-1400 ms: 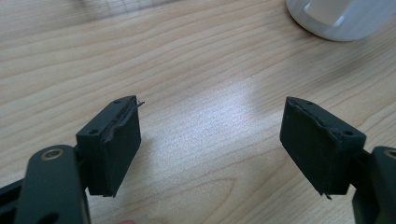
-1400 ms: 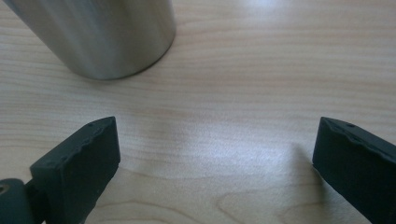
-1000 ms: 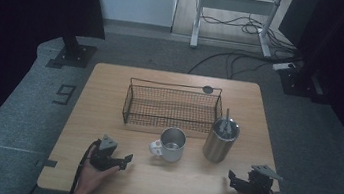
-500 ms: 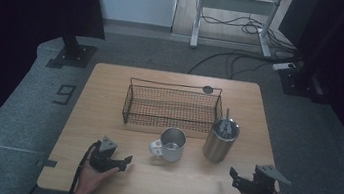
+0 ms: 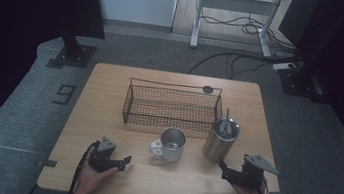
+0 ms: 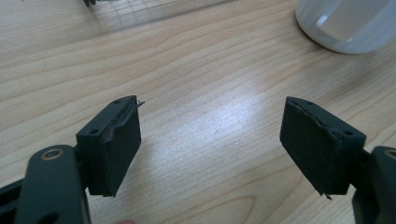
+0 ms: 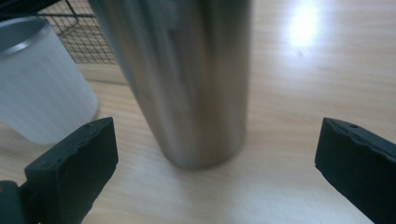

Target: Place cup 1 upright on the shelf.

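Now the right gripper lines up on the steel tumbler

Seemingly at rest near the table's (image 5: 111,84) front left, the left gripper (image 5: 121,160) sits low over bare, pale wood-grain, its black jaws spread with nothing between them. To its right stands a brushed metal mug (image 5: 172,144) with a white handle, cylindrical and empty, in front of a long black wire-mesh basket (image 5: 172,108). Further right stands the tall steel tumbler (image 5: 221,140), smooth and faintly tapered, a straw rising from its lid. Close behind it the right gripper (image 5: 225,168) is raised, jaws wide apart and aimed at the tumbler's base, not touching. The step looks like an approach; the next move calls for easing forward and closing squarely on the slick, rounded wall.
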